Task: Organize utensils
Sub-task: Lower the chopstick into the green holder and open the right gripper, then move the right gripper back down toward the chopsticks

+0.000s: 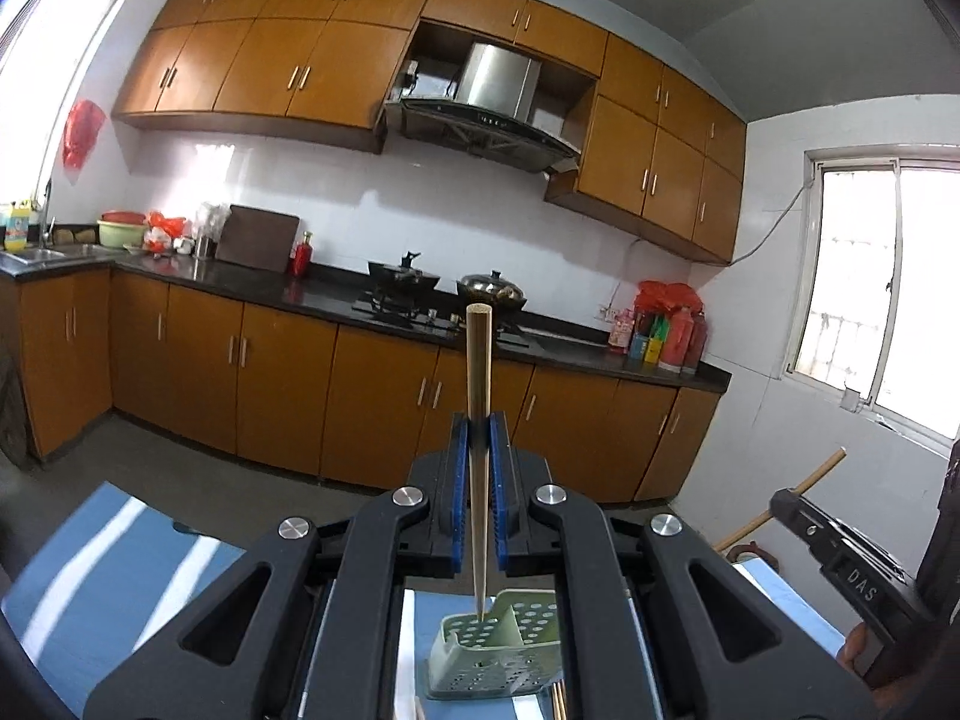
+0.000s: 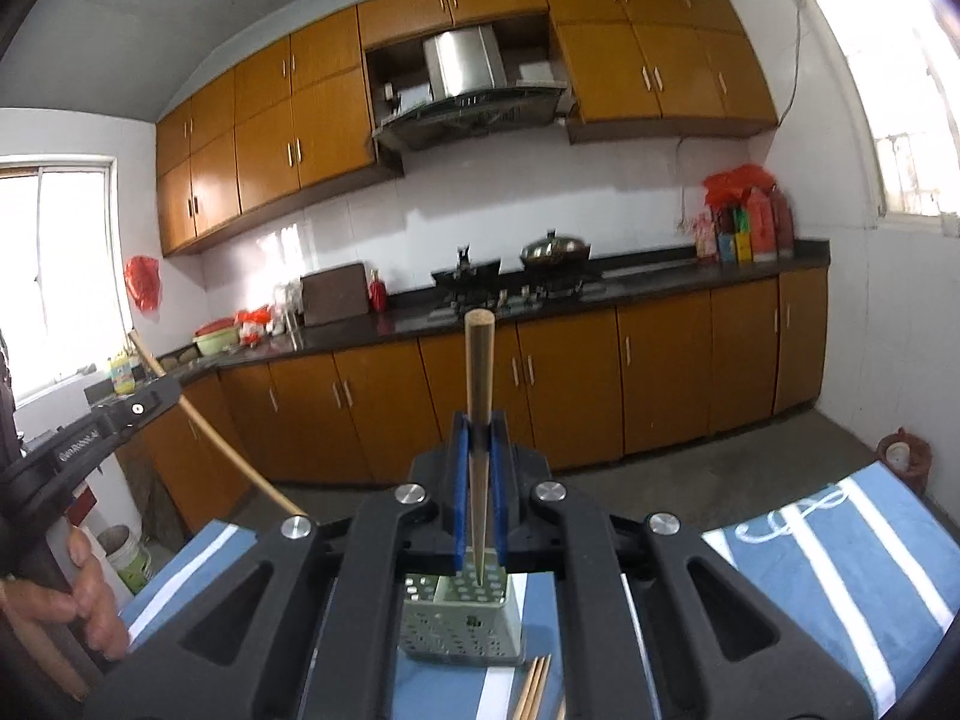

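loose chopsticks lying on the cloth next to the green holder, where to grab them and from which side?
Both grippers are already shut on a chopstick each, so one must unload first. Take the loose chopsticks at mid-shaft, from straight above, jaws across their length: they lie flat on the striped cloth, right beside the green holder, so a side approach looks blocked.

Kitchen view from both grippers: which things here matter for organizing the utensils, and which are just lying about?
For the job:
- left hand-held gripper, holding wooden chopstick
- right hand-held gripper, holding second wooden chopstick
- green perforated plastic holder
- loose chopsticks

Lying about:
- lidded wok
- red bottle
- dark cutting board
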Demonstrator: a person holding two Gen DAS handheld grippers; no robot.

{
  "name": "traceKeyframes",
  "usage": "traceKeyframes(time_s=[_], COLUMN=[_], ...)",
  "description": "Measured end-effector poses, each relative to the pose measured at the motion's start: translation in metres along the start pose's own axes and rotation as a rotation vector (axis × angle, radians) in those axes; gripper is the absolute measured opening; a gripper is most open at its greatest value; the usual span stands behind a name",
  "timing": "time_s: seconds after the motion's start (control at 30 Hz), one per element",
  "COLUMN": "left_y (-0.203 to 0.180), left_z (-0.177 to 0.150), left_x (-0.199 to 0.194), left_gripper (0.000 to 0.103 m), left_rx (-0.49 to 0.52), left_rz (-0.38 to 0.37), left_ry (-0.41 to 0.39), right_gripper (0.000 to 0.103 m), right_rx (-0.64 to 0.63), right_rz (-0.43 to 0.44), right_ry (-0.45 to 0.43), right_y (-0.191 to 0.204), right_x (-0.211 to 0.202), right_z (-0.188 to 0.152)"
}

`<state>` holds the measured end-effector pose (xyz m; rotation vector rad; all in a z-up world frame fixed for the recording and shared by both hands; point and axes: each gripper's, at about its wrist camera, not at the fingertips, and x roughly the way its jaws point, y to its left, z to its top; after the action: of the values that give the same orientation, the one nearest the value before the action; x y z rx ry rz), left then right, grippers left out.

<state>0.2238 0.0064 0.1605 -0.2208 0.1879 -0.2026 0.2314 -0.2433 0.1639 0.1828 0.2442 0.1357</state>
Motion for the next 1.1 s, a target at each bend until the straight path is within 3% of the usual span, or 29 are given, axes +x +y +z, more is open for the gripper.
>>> traceKeyframes(time_s=[0.33, 0.43, 0.53, 0.6, 0.63, 0.67, 0.93, 1.1], left_y=[0.005, 0.01, 0.01, 0.008, 0.007, 0.007, 0.015, 0.032], left_z=[-0.044, -0.043, -0.041, -0.038, -0.037, -0.035, -0.035, -0.063], left_x=[0.038, 0.033, 0.03, 0.025, 0.022, 0.018, -0.019, -0.039], left_gripper=[0.007, 0.008, 0.01, 0.021, 0.033, 0.038, 0.038, 0.038], left_rx=[-0.017, -0.026, -0.023, -0.019, -0.019, -0.019, -0.005, 0.031], left_rz=[0.007, 0.007, 0.006, 0.012, 0.015, 0.018, 0.041, 0.094], left_ry=[0.162, 0.165, 0.156, 0.142, 0.134, 0.125, 0.113, 0.175], right_gripper=[0.01, 0.02, 0.022, 0.022, 0.022, 0.022, 0.025, 0.026], right_rx=[0.012, 0.018, 0.023, 0.024, 0.027, 0.028, 0.029, 0.031], right_rz=[-0.002, -0.001, -0.003, -0.004, -0.001, -0.002, -0.045, -0.096], right_ry=[0.122, 0.123, 0.116, 0.111, 0.104, 0.1, 0.102, 0.201], right_y=[0.0, 0.0, 0.001, 0.001, 0.001, 0.001, -0.011, -0.028], right_x=[0.036, 0.036, 0.032, 0.028, 0.025, 0.022, -0.018, -0.028], right_z=[-0.035, -0.036, -0.035, -0.035, -0.035, -0.034, -0.048, -0.092])
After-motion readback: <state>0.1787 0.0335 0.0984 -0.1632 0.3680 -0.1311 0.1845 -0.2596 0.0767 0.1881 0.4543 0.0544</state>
